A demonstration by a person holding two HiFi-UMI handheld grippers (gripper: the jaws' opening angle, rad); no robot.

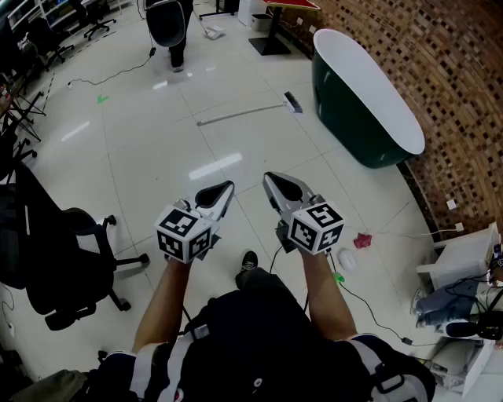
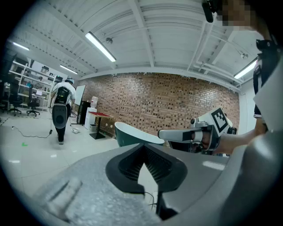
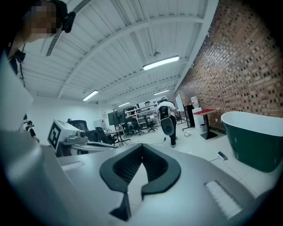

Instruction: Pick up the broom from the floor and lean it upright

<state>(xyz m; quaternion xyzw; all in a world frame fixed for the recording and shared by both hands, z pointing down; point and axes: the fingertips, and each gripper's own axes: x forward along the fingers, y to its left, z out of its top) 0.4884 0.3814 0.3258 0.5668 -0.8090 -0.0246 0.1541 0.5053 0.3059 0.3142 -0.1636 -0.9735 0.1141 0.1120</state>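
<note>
So, broom was seen flat on the floor and both grippers were held shut

Honestly, nothing was being gripped at this point. The left gripper point(image 1: 226, 188) and the right gripper point(image 1: 269, 178) were held out side by side in front of the person, close together but not touching. Both were pointed forward and tipped a little downward. On each one the jaws were pressed together at the tips and nothing was pinched between them. That was backed up by both gripper views, where only pale floor was seen through the small gap behind the closed tips.

The broom point(image 1: 245, 114) was spotted well ahead of both grippers, laid flat on the white tiled floor point(image 1: 157, 157). Its long pale handle was stretched out to the left, and its dark head was at the right end, near the dark green bathtub point(image 1: 346, 94). It was touched by neither gripper. The bathtub was set along a brick wall point(image 1: 440, 78) on the right.

Other stuff that was noticed:
- A black office chair point(image 1: 71, 267) was parked off to the person's left.
- A small pink thing point(image 1: 362, 240) was lying on the tiles to the right of the right gripper.
- A table with a red top point(image 1: 273, 31) was placed far back by the wall.
- Another person point(image 1: 169, 23) was seen standing in the distance.
</note>
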